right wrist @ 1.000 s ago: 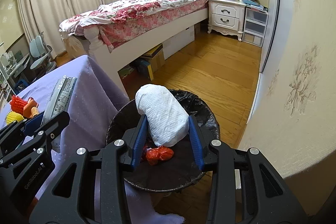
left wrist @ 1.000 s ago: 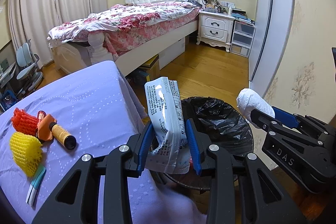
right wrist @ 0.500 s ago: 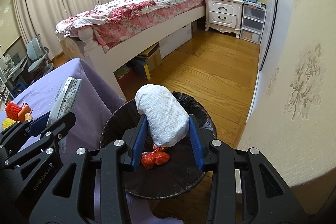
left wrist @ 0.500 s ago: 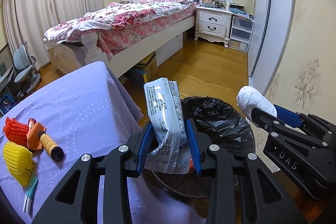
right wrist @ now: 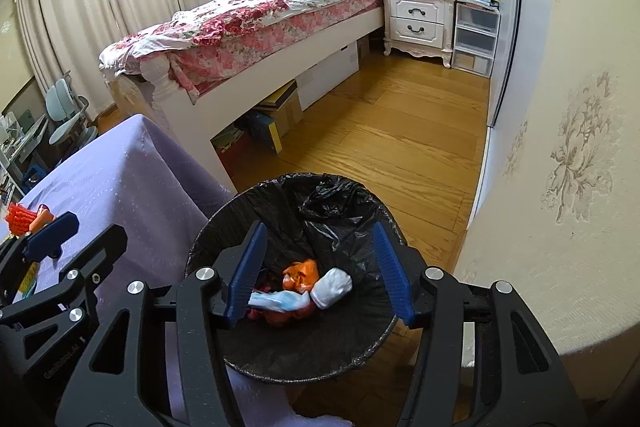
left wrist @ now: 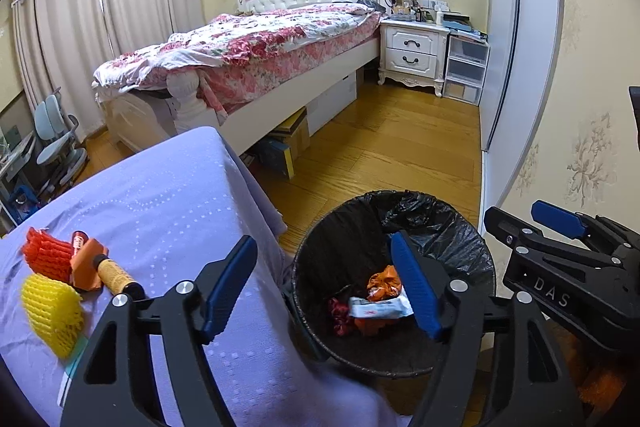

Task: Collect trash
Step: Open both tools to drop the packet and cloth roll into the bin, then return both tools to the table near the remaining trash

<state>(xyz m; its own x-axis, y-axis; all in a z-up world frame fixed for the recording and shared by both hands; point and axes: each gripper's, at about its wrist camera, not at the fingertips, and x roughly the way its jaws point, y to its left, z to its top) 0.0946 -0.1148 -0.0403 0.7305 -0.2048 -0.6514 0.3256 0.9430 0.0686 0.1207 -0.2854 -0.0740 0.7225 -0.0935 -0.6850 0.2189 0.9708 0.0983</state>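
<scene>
A black-lined trash bin [left wrist: 440, 223] stands on the floor beside the purple-covered table [left wrist: 160, 211]; it also shows in the right wrist view [right wrist: 340, 203]. Inside lie a white wipes packet [left wrist: 378, 307], orange wrappers [left wrist: 384, 281] and a white tissue wad [right wrist: 332, 287]. My left gripper [left wrist: 324, 283] is open and empty over the bin's left rim. My right gripper [right wrist: 318, 267] is open and empty above the bin. On the table lie a red foam net [left wrist: 42, 255], a yellow foam net [left wrist: 50, 307] and an orange-wrapped tube [left wrist: 106, 271].
A bed [left wrist: 260, 55] with a floral quilt stands behind, with boxes [left wrist: 288, 143] under it. A white nightstand [left wrist: 414, 51] and plastic drawers [left wrist: 466, 67] sit at the back. A wall [right wrist: 560, 147] is close on the right. Wooden floor [left wrist: 392, 147] lies between.
Both grippers opened. The wipes packet dropped from the left and the tissue wad from the right; both now lie in the bin.
</scene>
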